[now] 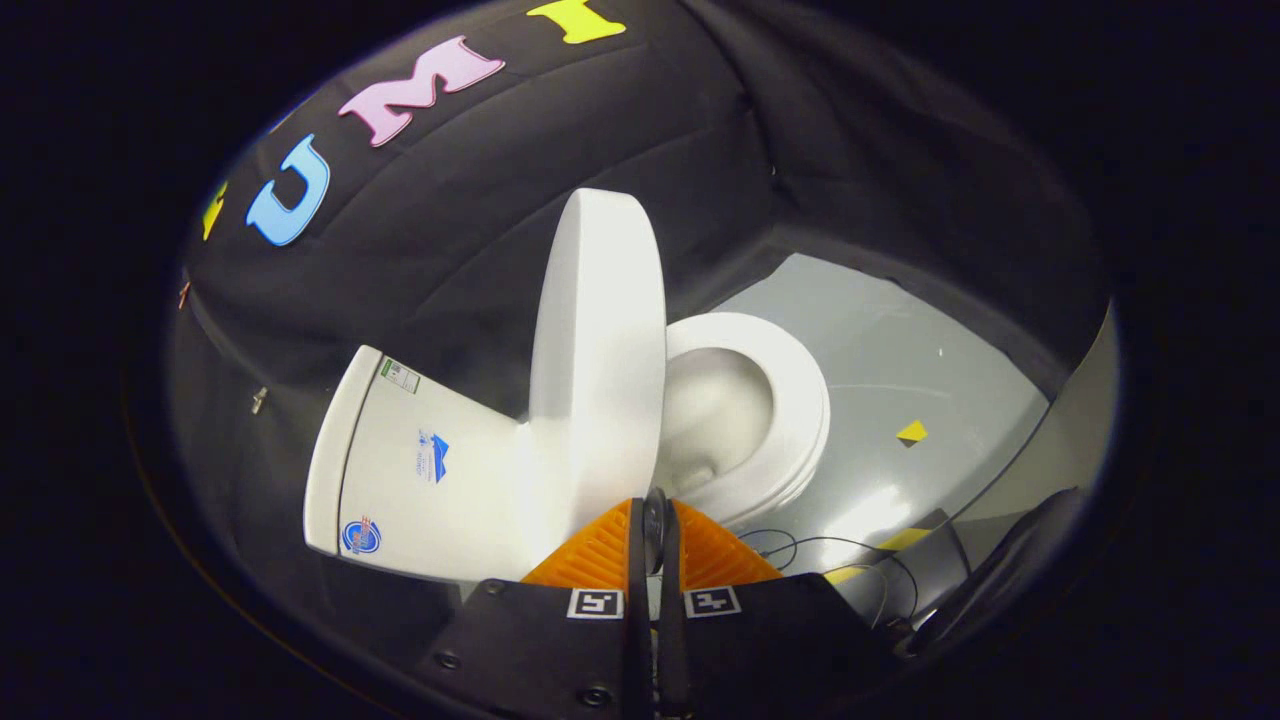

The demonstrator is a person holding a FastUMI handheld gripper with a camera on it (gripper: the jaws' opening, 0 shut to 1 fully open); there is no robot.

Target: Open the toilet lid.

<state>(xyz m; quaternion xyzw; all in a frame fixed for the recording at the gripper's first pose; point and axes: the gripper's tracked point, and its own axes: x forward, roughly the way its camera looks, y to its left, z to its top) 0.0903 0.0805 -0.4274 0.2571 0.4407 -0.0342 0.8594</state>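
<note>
Furthest left, the white cistern (420,470) of the toilet stood against the black cloth wall (480,230) of the booth, carrying a few small stickers on its side. Next to it rose the toilet lid (600,350), lifted well up from the seat and standing close to upright, its hinge end down by the cistern and its free edge high against the cloth. Just below the lid's lower end, the hand-held gripper (655,520) pointed toward the toilet with its two fingers brought together, almost no gap between them and nothing visibly held; the tips lay right at the base of the lid and the near rim of the seat, though whether they touched either could not be told. To the right of the lid the toilet seat (800,400) lay down flat on the bowl (715,410), whose white inside was open to view. Further right stretched the grey floor (900,340), glossy with a bright reflection, with a small yellow marker (911,432) on it well apart from the toilet. Nearer the fingers, thin dark cables (800,545) trailed across the floor, and at the far right a dark curved object (1010,570) sat, too dim to identify.
</note>
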